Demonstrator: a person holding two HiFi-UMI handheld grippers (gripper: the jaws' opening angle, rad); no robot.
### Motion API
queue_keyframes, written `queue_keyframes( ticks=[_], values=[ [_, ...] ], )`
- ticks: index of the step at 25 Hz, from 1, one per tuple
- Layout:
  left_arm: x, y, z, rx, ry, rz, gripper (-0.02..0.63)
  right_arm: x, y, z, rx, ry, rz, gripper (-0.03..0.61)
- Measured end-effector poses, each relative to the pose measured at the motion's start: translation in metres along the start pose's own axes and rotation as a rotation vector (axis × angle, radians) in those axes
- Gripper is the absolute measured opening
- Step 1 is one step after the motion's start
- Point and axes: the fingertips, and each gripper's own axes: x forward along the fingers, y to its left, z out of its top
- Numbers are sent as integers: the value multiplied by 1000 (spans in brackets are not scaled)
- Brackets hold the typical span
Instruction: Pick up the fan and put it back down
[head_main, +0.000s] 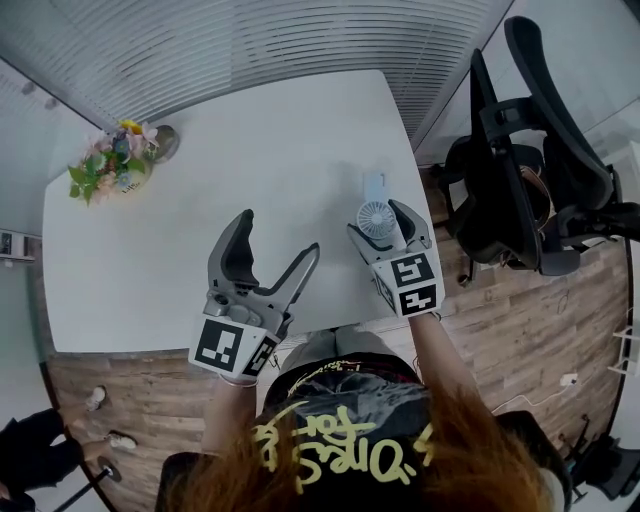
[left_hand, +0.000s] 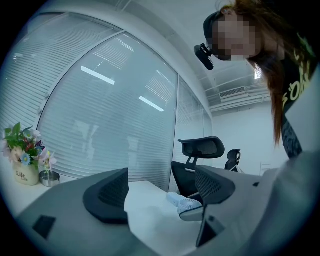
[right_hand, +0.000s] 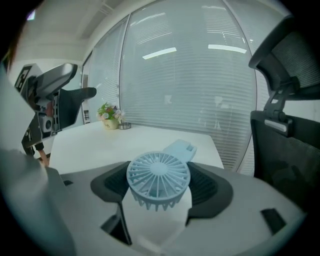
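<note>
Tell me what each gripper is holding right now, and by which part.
Right gripper grips the fan by the sides of its round head; left gripper is open, empty.

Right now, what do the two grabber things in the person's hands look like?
The left hand-held gripper and right hand-held gripper are light grey, each with two curved jaws lined with black ribbed pads. Each carries a cube of black-and-white square markers. The person's top is black with yellow lettering.
</note>
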Motion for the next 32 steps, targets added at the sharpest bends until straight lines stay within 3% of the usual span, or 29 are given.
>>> queue_keyframes(
  ticks=[11,19,32],
  values=[
    [1,-10,25,49,-22,-13,413,-40,4,76,-83,-167,2,354],
    [0,-13,49,94,-83,-8,413,-74,6,124,-112,-290,10,354],
    [-6,-20,69,131,-123,-7,413,-114,17,165,-144,-438,39,354]
  ],
)
